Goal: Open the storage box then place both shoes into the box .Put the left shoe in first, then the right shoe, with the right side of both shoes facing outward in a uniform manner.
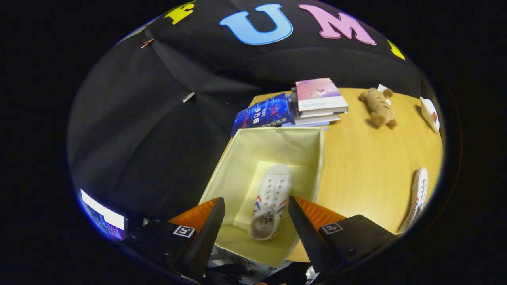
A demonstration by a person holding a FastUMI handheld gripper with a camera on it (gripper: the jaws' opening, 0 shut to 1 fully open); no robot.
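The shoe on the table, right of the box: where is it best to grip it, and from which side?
Probably at the collar or heel. The shoe on the table lies on its side beside the storage box, so come from above and close across its thin upper. The gripper hangs open over the box.

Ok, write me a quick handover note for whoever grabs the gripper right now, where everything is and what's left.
Gripper: fingers open, holding nothing, poised above the storage box.
Box: open, on the wooden table at its edge, in front of a stack of books.
One shoe lies on the box floor, between the fingers in this view, toe pointing away.
The second shoe is on the table, off to the right of the box.
Done: box open, first shoe in.
Left: pick up the second shoe, place it in the box facing the same way.
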